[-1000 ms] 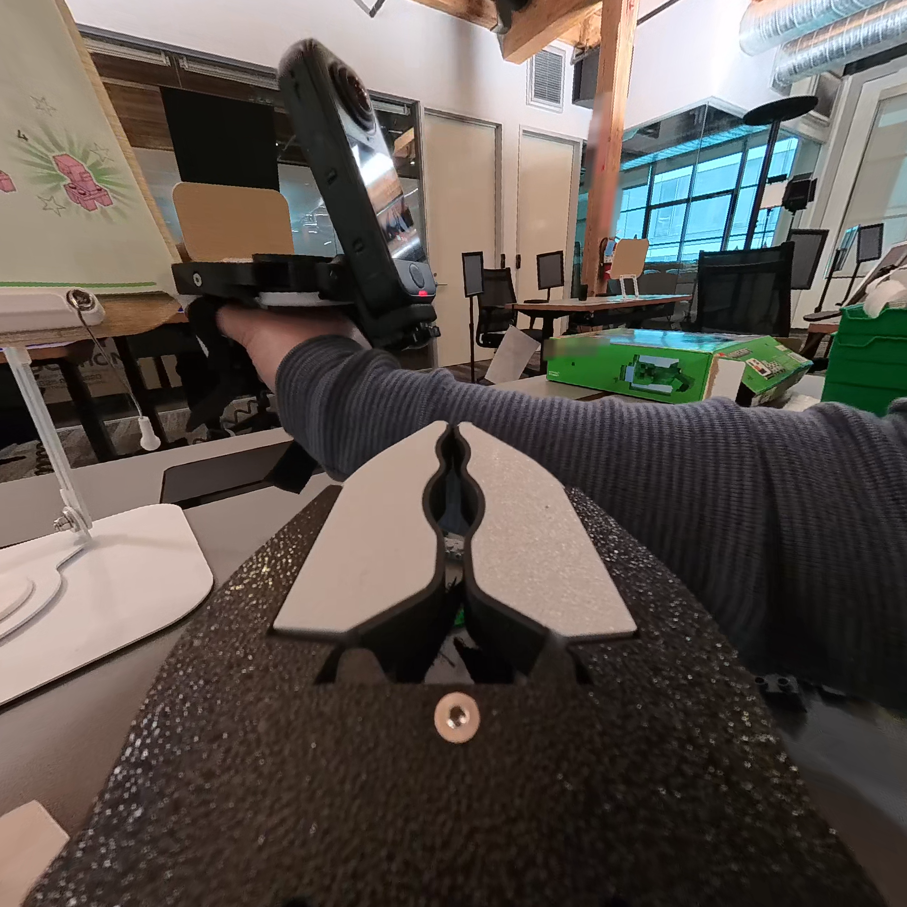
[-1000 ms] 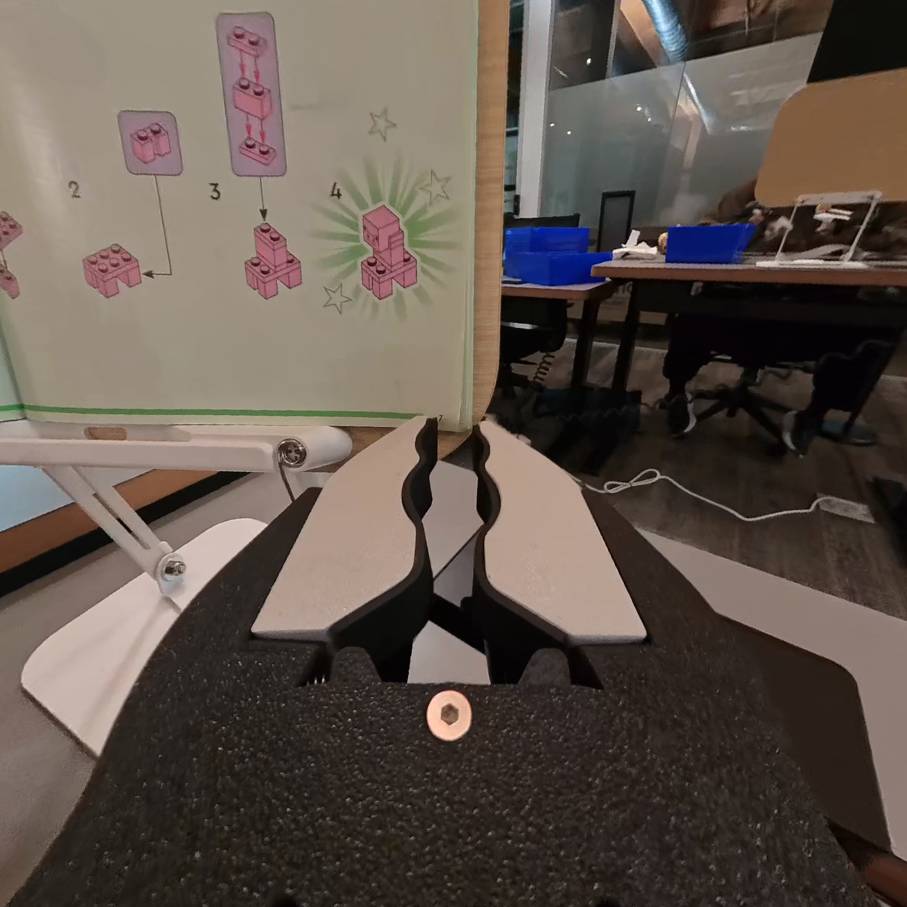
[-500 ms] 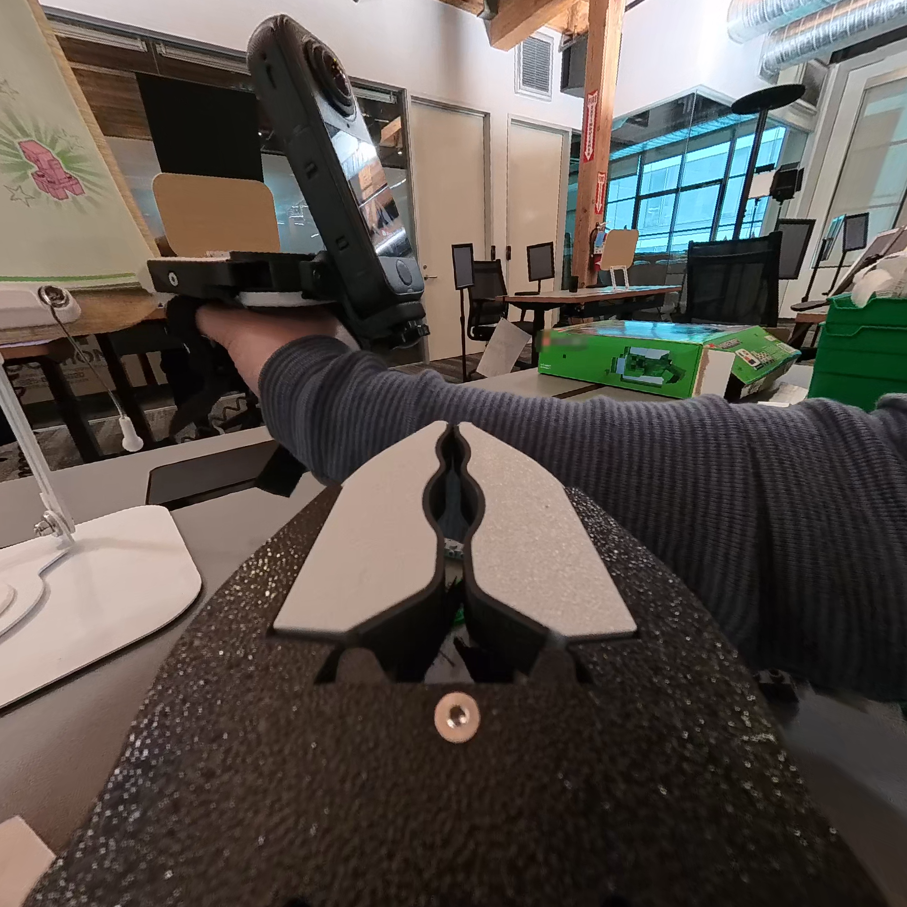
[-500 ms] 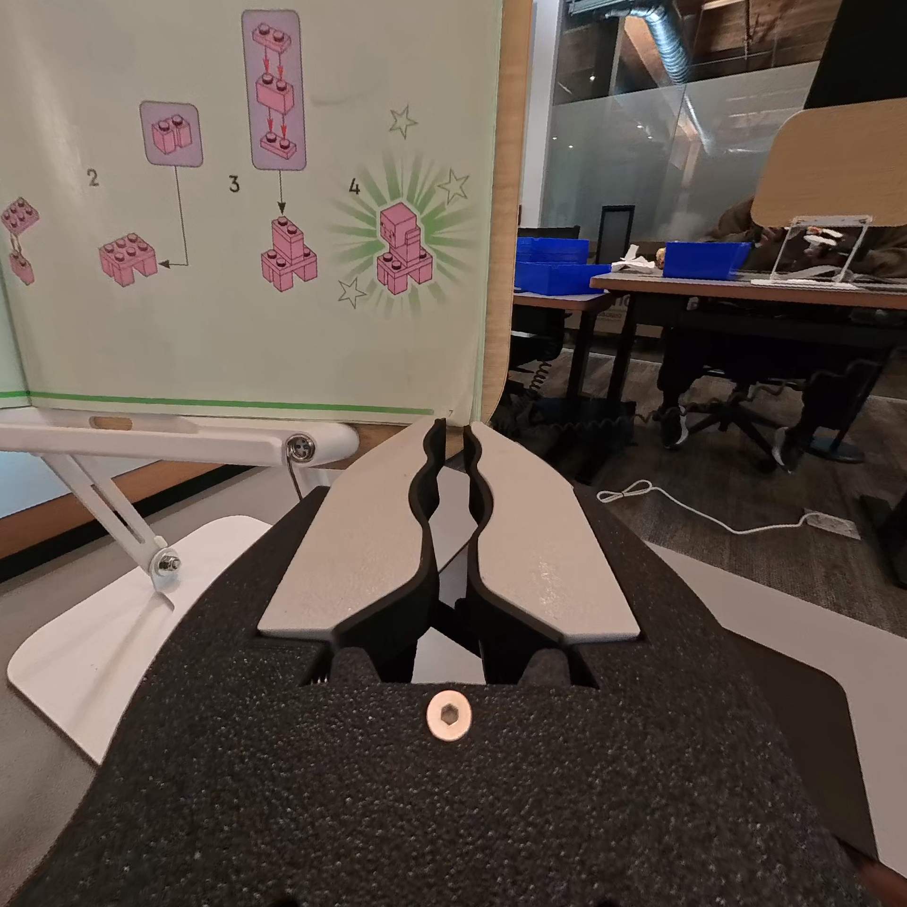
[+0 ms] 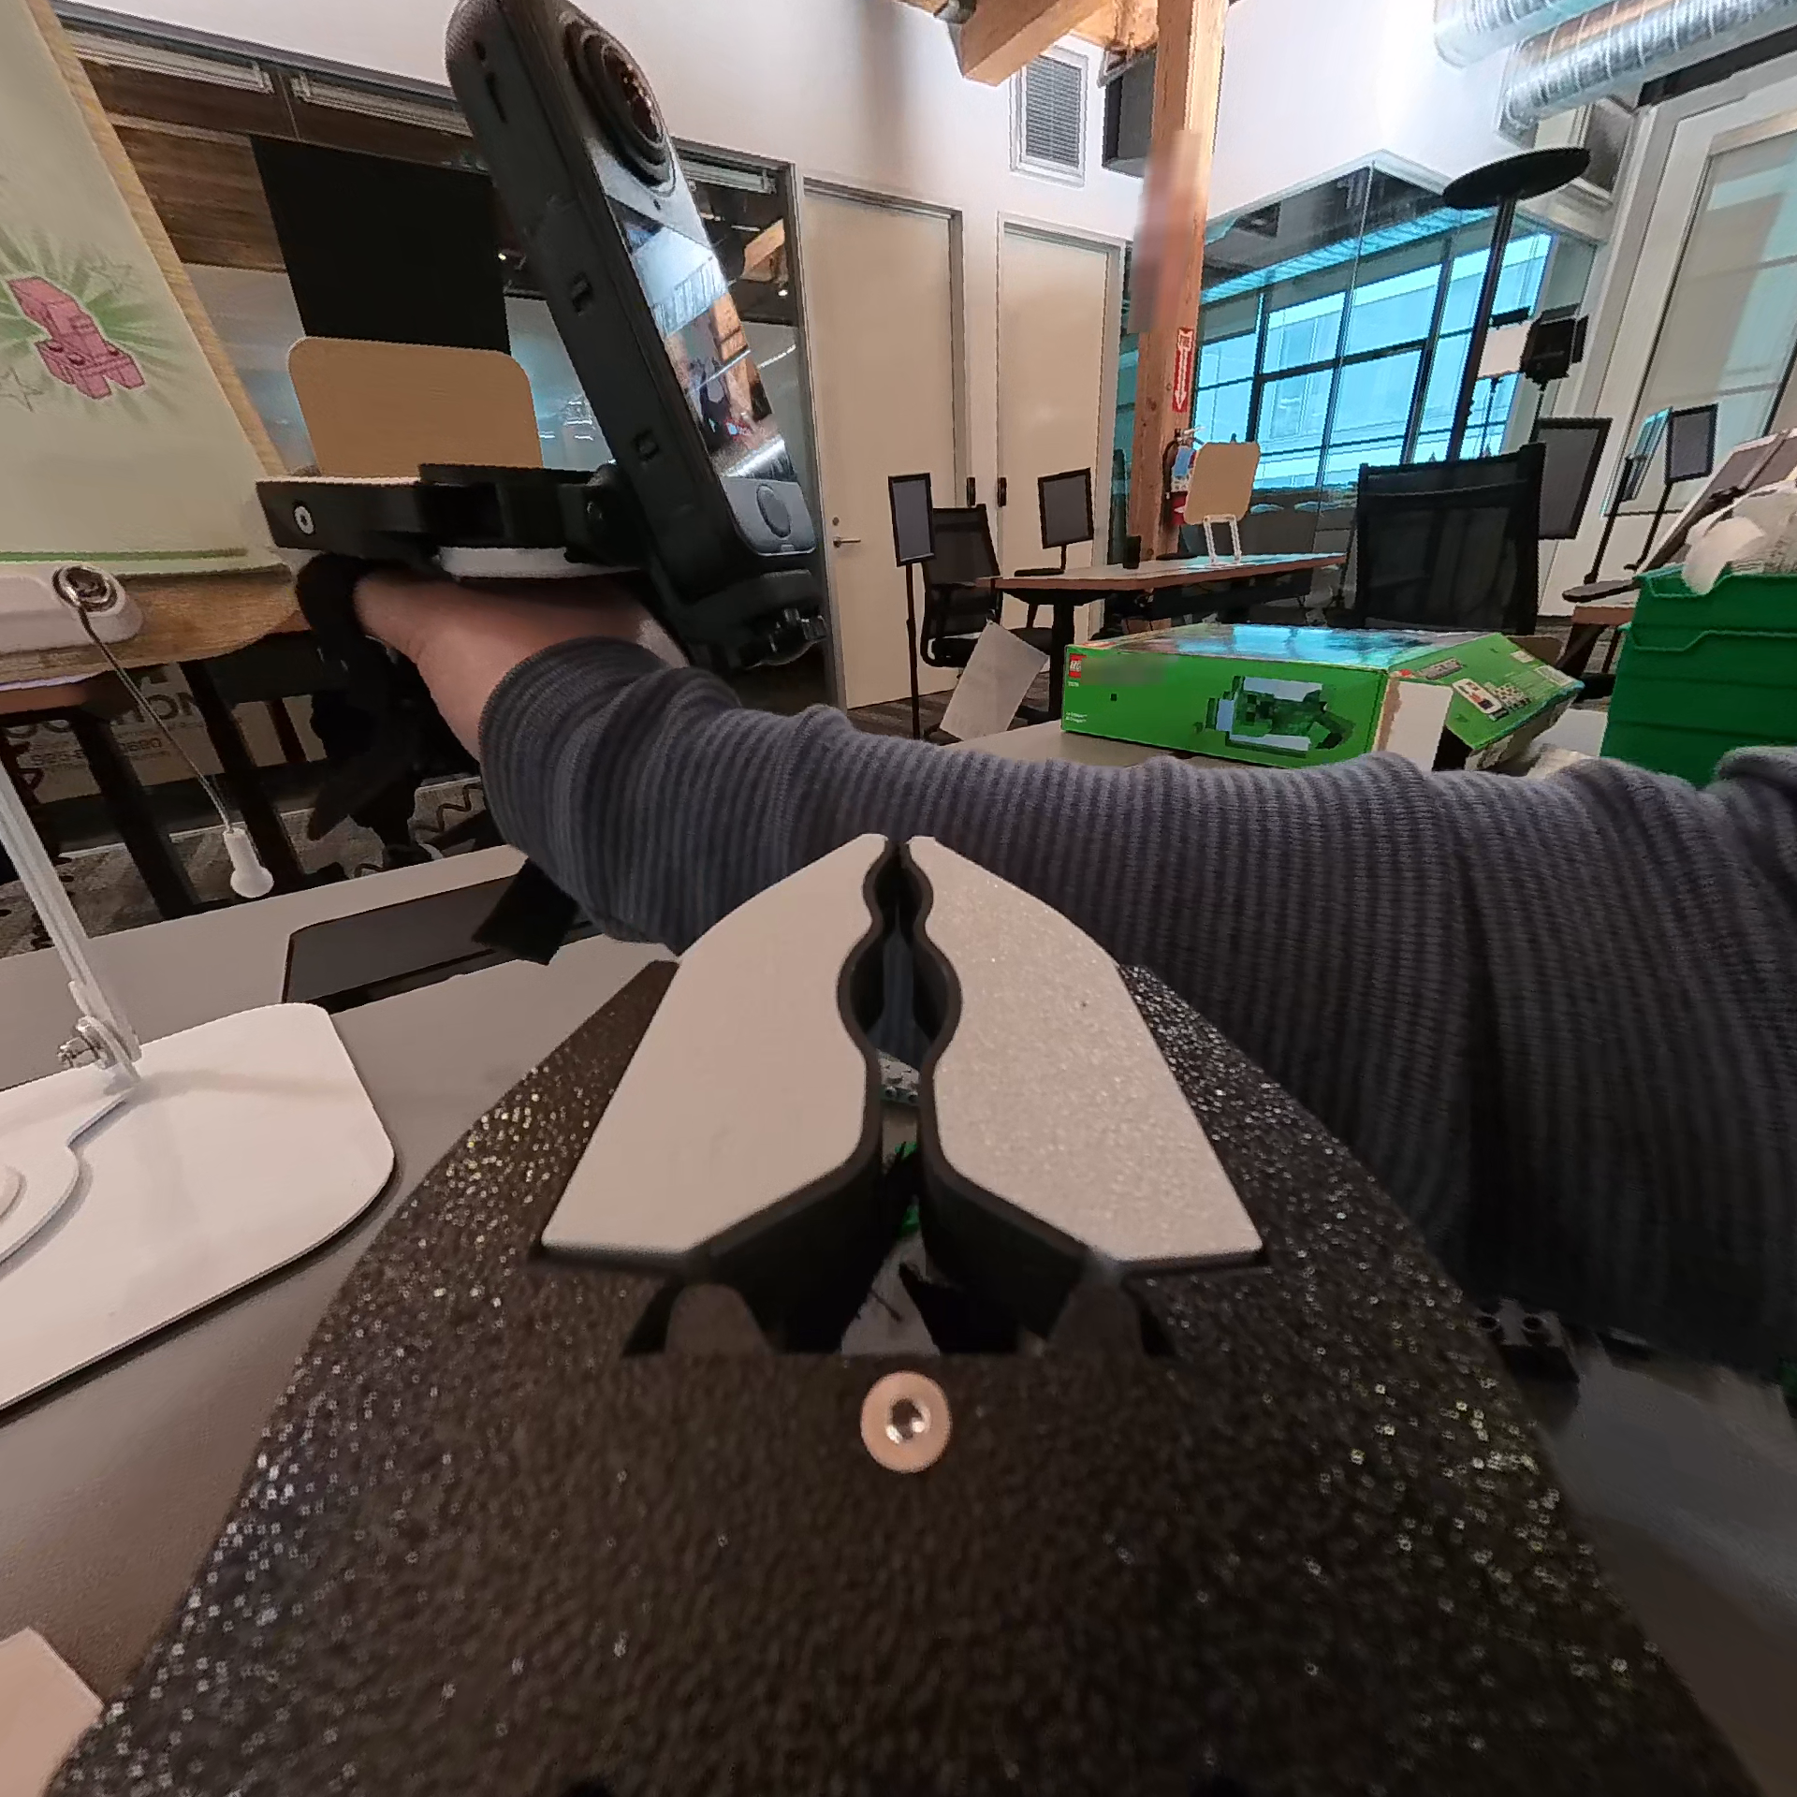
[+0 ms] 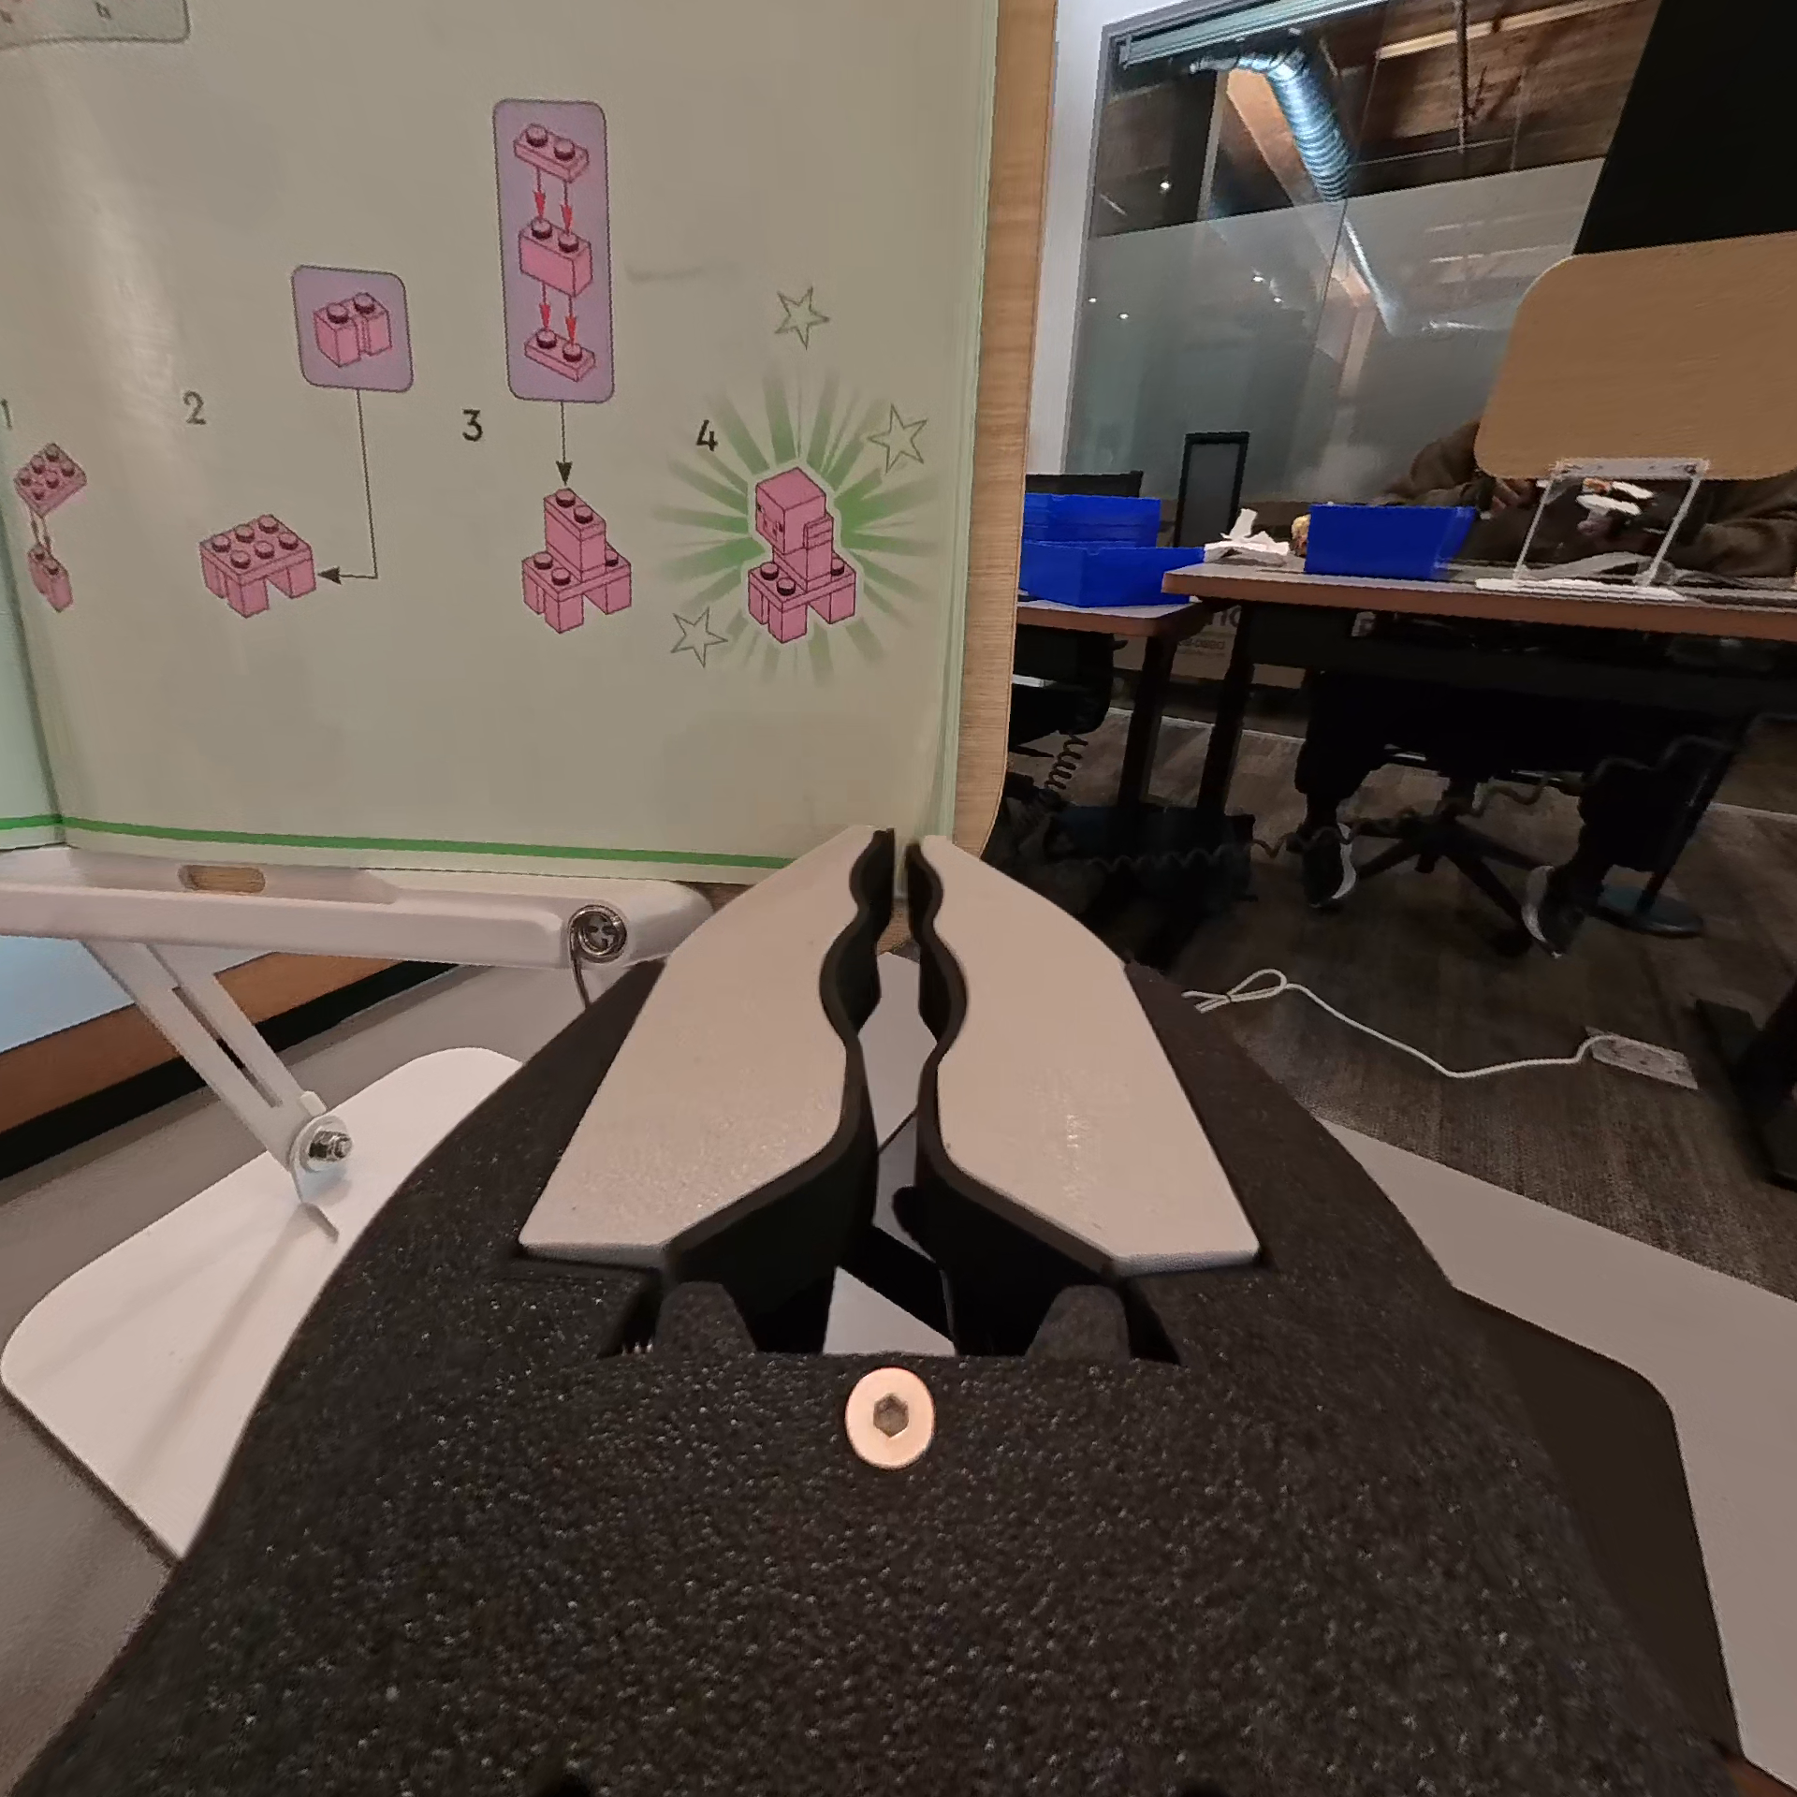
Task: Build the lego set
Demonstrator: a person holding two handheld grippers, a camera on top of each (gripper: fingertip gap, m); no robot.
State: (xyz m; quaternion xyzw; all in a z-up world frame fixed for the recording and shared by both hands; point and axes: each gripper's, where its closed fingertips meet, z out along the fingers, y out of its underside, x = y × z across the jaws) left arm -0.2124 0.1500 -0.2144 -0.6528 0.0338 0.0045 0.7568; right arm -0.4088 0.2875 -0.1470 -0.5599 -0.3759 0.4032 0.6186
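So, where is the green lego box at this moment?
In the left wrist view, the green lego box lies on the far right part of the table, behind the person's outstretched sleeve and just left of the green bin.

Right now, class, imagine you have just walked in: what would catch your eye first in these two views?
In the right wrist view, the pale green instruction page with pink brick drawings stands on a white stand, just past the right gripper. In the left wrist view, a blue-sleeved arm crosses ahead of the left gripper, with a green set box behind.
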